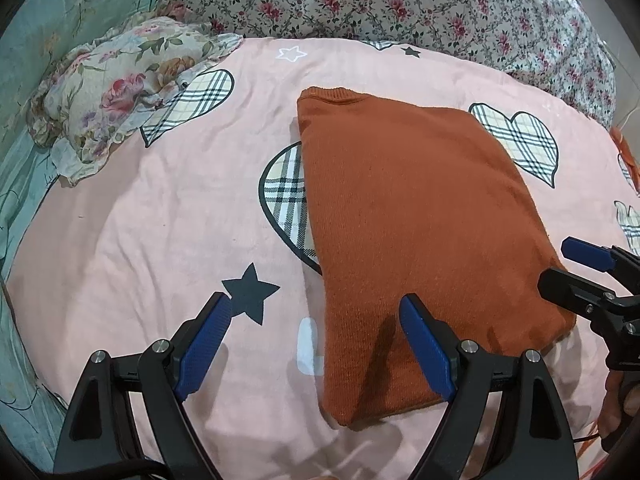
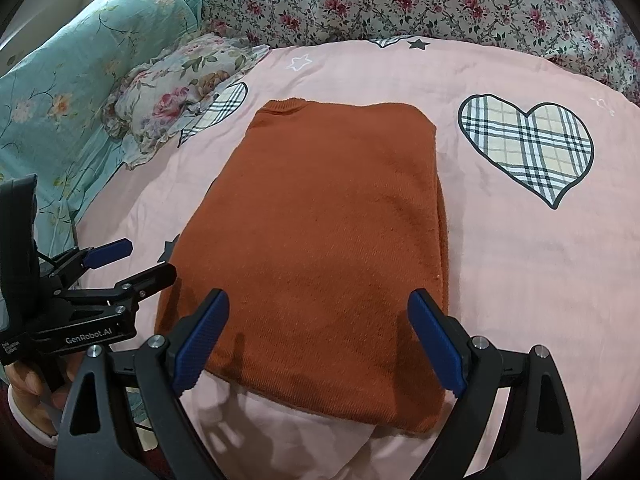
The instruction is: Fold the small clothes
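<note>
A rust-orange knit sweater (image 1: pixel 412 220) (image 2: pixel 320 232) lies folded into a long rectangle on the pink bedspread (image 1: pixel 160 220) (image 2: pixel 540 280), its ribbed collar at the far end. My left gripper (image 1: pixel 316 336) is open above the sweater's near left edge, one blue pad over the pink cloth and the other over the knit. My right gripper (image 2: pixel 320 336) is open above the sweater's near end, nothing between its pads. The right gripper (image 1: pixel 576 276) shows at the right edge of the left wrist view, open. The left gripper (image 2: pixel 132 258) shows at the left of the right wrist view.
A floral ruffled pillow (image 1: pixel 116 92) (image 2: pixel 176 88) lies at the far left. A teal flowered sheet (image 1: pixel 52 20) (image 2: pixel 60 92) runs along the left side. A rose-patterned quilt (image 1: pixel 400 0) (image 2: pixel 400 0) is bunched across the back. A hand (image 2: pixel 24 384) holds the left gripper.
</note>
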